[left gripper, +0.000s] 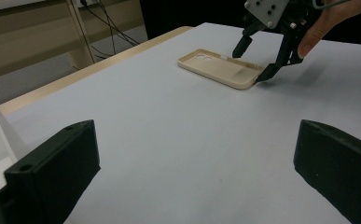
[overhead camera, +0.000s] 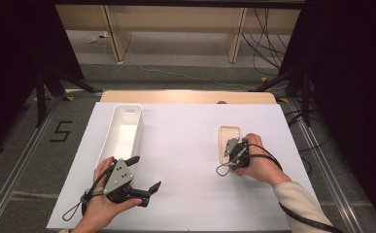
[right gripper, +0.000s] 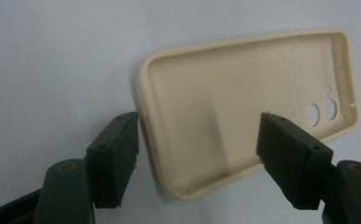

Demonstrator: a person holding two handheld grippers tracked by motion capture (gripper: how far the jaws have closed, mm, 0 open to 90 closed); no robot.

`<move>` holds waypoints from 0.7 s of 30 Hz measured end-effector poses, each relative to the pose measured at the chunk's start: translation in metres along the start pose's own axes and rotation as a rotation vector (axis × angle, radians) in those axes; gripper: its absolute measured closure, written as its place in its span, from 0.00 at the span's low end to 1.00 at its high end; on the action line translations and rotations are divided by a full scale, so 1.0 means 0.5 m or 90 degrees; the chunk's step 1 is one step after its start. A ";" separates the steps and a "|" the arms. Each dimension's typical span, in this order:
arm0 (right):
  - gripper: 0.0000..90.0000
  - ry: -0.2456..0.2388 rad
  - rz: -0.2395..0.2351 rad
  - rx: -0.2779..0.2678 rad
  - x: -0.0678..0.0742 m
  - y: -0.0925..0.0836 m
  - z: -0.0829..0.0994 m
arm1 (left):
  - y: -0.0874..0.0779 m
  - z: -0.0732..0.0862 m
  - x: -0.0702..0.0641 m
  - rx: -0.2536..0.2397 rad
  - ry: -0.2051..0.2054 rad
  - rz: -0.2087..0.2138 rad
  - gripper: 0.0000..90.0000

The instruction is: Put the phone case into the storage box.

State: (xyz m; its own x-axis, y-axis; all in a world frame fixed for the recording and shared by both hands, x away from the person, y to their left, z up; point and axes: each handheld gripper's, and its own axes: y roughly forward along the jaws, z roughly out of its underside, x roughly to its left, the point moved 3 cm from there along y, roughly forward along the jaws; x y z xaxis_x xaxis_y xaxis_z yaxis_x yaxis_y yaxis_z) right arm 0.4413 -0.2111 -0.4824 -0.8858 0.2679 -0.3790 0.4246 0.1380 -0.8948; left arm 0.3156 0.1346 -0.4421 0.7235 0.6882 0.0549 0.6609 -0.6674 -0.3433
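Now right tongs (right gripper: 199,154) straddle the phone case (right gripper: 243,93) corner, jaws wide apart

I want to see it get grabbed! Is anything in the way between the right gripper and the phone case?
No, nothing visible. The right gripper already has its open jaws around one end of the phone case.

white table top (overhead camera: 190,160), beige phone case (overhead camera: 228,141) lying open-side up, white bin (overhead camera: 122,133) at left

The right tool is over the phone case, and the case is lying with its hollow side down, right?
Not quite. The right tool is over the case, but the case lies hollow side up: the right gripper view shows its raised rim and inside floor with the camera holes.
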 end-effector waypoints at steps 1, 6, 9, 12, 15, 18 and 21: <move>0.36 0.001 -0.002 0.002 0.001 0.001 -0.001 | 0.000 0.000 0.000 0.000 0.000 0.000 0.00; 0.39 0.001 -0.013 0.006 0.002 0.004 -0.003 | 0.000 0.001 0.000 0.001 0.001 0.001 0.00; 0.41 -0.004 -0.018 0.011 0.002 0.005 -0.004 | 0.000 0.000 0.000 0.001 0.001 0.002 0.00; 0.43 -0.012 -0.022 0.015 0.002 0.005 -0.005 | 0.000 0.000 -0.001 0.001 0.001 0.002 0.00; 0.46 -0.019 -0.030 0.020 0.002 0.006 -0.008 | 0.000 0.000 -0.001 0.001 0.001 0.002 0.00; 0.48 -0.024 -0.036 0.022 0.002 0.006 -0.009 | 0.000 0.000 -0.001 0.000 0.001 0.002 0.00; 0.55 -0.029 -0.046 0.029 0.005 0.005 -0.012 | 0.000 0.000 -0.001 0.001 0.002 0.003 0.00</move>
State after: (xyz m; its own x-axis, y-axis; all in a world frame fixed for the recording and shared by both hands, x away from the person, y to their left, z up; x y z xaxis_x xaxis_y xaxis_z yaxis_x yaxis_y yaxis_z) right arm 0.4413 -0.2043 -0.4842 -0.9218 0.2157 -0.3222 0.3512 0.1122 -0.9296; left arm 0.3152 0.1343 -0.4423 0.7269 0.6845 0.0557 0.6574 -0.6700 -0.3449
